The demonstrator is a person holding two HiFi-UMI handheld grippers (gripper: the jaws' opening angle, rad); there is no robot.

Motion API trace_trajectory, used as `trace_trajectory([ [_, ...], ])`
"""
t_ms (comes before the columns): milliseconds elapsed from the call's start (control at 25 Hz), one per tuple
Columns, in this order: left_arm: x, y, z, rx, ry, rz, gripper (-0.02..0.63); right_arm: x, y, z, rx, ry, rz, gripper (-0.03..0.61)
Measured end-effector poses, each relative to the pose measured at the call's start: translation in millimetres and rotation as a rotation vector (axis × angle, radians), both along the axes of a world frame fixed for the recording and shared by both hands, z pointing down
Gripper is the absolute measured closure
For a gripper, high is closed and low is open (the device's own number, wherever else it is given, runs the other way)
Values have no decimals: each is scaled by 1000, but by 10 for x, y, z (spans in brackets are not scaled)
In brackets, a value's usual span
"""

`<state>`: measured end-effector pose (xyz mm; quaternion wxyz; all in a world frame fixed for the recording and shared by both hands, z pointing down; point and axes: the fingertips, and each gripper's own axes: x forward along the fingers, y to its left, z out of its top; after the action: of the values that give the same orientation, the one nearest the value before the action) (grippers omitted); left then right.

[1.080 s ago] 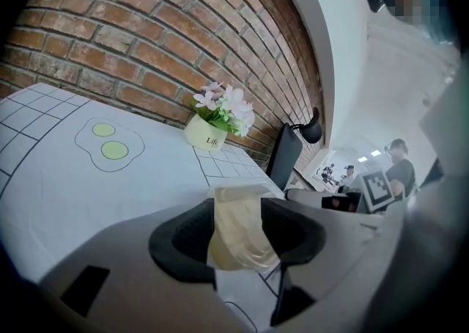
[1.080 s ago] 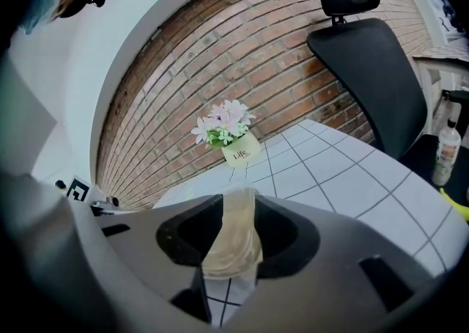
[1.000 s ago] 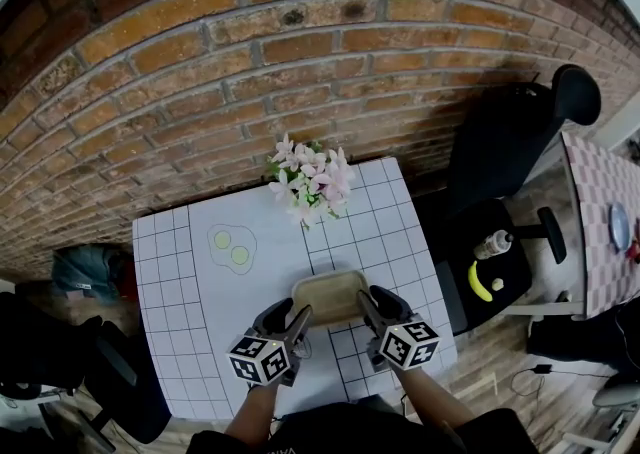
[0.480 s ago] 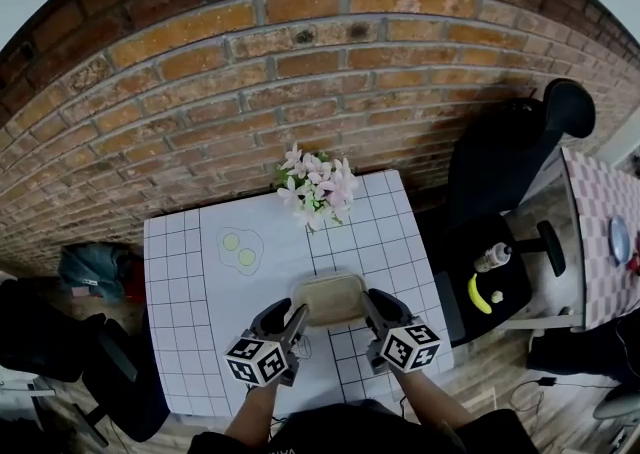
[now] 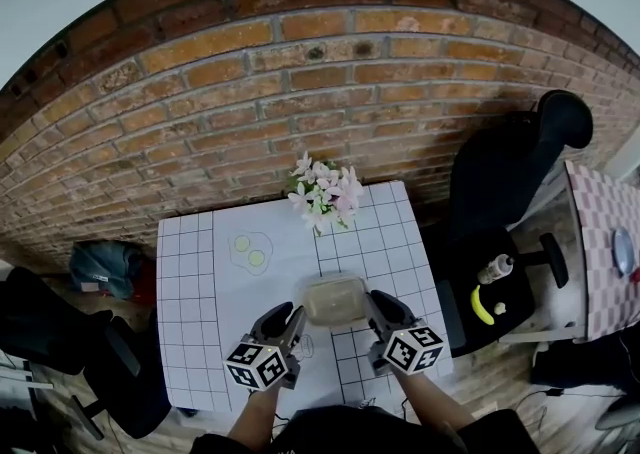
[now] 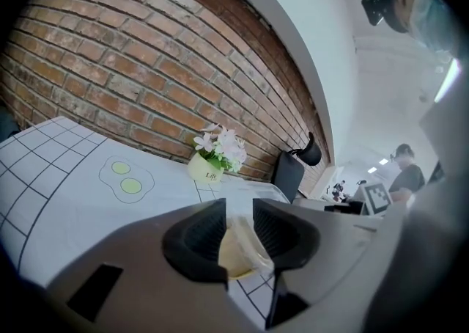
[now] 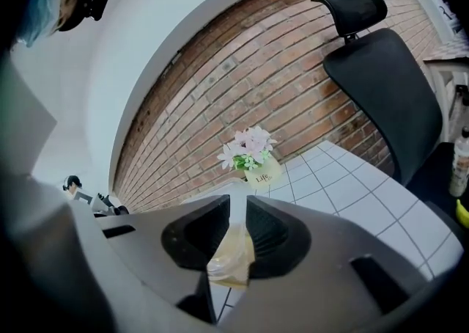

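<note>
Clamped nearly shut on opposite rims of beige tray point(image 5: 334, 300), over desk's point(image 5: 200, 282) near edge: left gripper point(image 5: 293, 320), right gripper point(image 5: 374, 310). Whole tray only in head view.

"Life" printed on the cream flower pot point(image 7: 264, 172)

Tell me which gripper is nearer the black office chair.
Right. The right gripper, shut on the right edge of the beige tray, is on the side toward the black office chair; the left gripper holds its left edge, farther off.
</note>
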<state>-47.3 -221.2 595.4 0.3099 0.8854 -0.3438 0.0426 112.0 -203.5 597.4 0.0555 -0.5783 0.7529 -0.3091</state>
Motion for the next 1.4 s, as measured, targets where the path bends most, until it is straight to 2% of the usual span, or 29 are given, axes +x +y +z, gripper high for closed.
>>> trace_trajectory([
  [480,-93,221,-291,70,19,-75,549,-28,163,-282,60,-5,-45,517],
  [760,-150,393,-409,88,38,-117,557,-53,279,-445,95,-20,-67,523],
  [880,-182,468,-461,100,40,-132,558,-57,327,-499,109,-20,-73,548],
  [1400,-324,788,-674,153,53,-205,561,-188,555,-669,156,-23,-139,557],
])
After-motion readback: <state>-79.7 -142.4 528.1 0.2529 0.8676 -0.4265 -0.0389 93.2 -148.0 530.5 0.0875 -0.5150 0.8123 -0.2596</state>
